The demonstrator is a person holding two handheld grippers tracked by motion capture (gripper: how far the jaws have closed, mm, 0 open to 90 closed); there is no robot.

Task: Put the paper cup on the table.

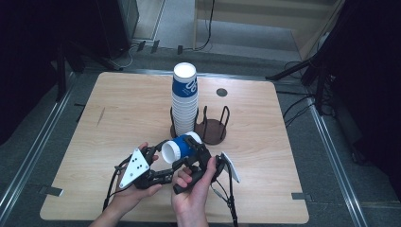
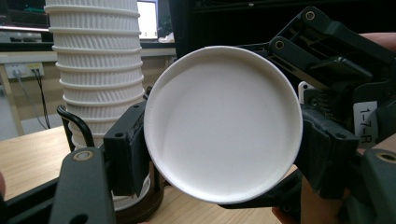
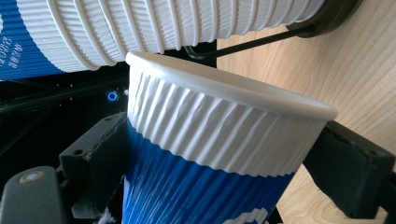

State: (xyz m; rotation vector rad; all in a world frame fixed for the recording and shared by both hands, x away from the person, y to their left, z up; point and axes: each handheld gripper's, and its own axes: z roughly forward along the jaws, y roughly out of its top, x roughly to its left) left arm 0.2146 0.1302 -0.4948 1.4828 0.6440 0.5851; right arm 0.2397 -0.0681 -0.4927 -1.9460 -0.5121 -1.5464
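A blue-and-white ribbed paper cup (image 1: 182, 147) lies on its side in the air above the table's near middle, between both grippers. My left gripper (image 1: 163, 160) comes in from the left. In the left gripper view the cup's round white bottom (image 2: 219, 126) faces the camera, and my left gripper (image 2: 224, 156) is shut on it with a pad (image 2: 127, 148) on each side. From the right, my right gripper (image 1: 197, 150) reaches the cup. Its jaws touch both sides of the cup (image 3: 205, 154) below the rolled rim, so my right gripper (image 3: 219, 168) is shut on it.
A tall stack of upturned cups (image 1: 184, 101) stands in a dark wire holder (image 1: 211, 131) just behind the held cup. A round grommet (image 1: 221, 92) sits farther back. The wooden table (image 1: 123, 113) ends close in front of the hands.
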